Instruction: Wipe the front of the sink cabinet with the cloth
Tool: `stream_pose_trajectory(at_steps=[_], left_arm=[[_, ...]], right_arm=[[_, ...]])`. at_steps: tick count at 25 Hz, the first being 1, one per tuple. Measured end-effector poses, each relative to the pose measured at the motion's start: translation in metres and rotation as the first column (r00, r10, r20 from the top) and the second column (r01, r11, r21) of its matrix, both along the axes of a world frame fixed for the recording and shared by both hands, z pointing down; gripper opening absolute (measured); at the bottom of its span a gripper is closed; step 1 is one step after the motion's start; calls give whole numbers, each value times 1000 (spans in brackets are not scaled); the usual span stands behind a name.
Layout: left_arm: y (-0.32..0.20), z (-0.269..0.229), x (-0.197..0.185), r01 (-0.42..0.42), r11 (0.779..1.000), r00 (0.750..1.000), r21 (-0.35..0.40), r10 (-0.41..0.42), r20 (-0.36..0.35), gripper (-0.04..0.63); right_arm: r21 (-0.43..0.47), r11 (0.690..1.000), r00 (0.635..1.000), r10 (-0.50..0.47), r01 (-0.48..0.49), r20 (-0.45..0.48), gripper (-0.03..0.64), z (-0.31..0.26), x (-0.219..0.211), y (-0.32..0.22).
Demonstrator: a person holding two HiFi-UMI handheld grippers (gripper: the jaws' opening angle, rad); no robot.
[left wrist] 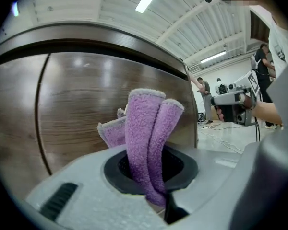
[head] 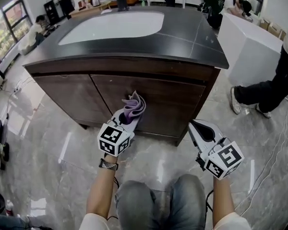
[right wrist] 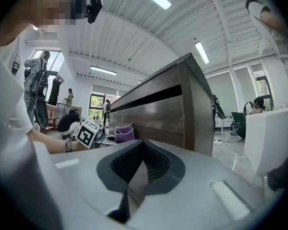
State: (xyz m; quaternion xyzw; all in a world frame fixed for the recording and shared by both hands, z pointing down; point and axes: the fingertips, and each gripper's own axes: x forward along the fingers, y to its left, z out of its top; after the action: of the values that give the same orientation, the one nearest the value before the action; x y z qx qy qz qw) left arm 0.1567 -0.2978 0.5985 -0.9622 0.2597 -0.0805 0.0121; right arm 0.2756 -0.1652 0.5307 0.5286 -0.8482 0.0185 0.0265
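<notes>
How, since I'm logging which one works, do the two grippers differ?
The left gripper is shut on the cloth; the right gripper is shut on nothing. The left points at the cabinet door; the right hangs near its right corner. Both carry marker cubes.

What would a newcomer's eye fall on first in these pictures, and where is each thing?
The purple cloth stands out first, bunched upright in the shut jaws of the left gripper, close before the front of the dark wooden sink cabinet. Next comes the white basin, set in the black countertop above. The right gripper hangs shut and empty, low by the cabinet's right corner.
</notes>
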Motion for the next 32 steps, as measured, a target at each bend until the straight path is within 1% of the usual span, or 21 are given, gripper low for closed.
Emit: stream_pose_trajectory(at_steps=[4,8,11,13,15,18,22,25,27,28,30,32], left_arm=[[-21,12,-38,72,997,997,-14,-72,-6,54],[-38,29,-70,133,991,991,-22,-133,-12,54],[-49,50,-91,183,982,983,-36,-183,-5,54],[-54,69,-99,207,977,978,-58,-207,7,54],[-55,88,-99,215,973,977,-84,-214,15,54],[-49,112,-84,201,974,980,-101,-198,32,54],[-42,120,-65,208,972,978,-112,-210,-9,52],[-27,125,-37,149,982,989,-114,-150,0,52],[-14,126,-16,102,987,994,-120,-104,-10,52],[-8,126,-5,70,990,997,-122,-72,-14,52],[8,128,22,-20,993,1000,-119,20,-3,52],[25,130,53,-108,987,994,-117,109,6,52]], right_arm=[[2,1000,1000,-29,29,0,6,7,-14,-12],[-2,999,999,-33,33,4,6,16,-22,-22],[-9,999,999,-35,35,-2,6,27,-25,-23],[-19,999,999,-36,36,-9,6,35,-25,-19],[-34,999,999,-30,30,-15,6,43,-22,-13],[-51,999,1000,-14,13,-26,6,54,-13,-1],[-61,998,999,14,-16,-40,6,62,6,11],[-71,997,998,40,-43,-40,6,69,20,22],[-75,996,998,54,-57,-40,6,72,27,28],[-76,995,997,59,-62,-41,6,73,30,31],[-75,994,997,70,-73,-42,6,76,36,36],[-78,994,996,80,-83,-43,6,79,42,41]])
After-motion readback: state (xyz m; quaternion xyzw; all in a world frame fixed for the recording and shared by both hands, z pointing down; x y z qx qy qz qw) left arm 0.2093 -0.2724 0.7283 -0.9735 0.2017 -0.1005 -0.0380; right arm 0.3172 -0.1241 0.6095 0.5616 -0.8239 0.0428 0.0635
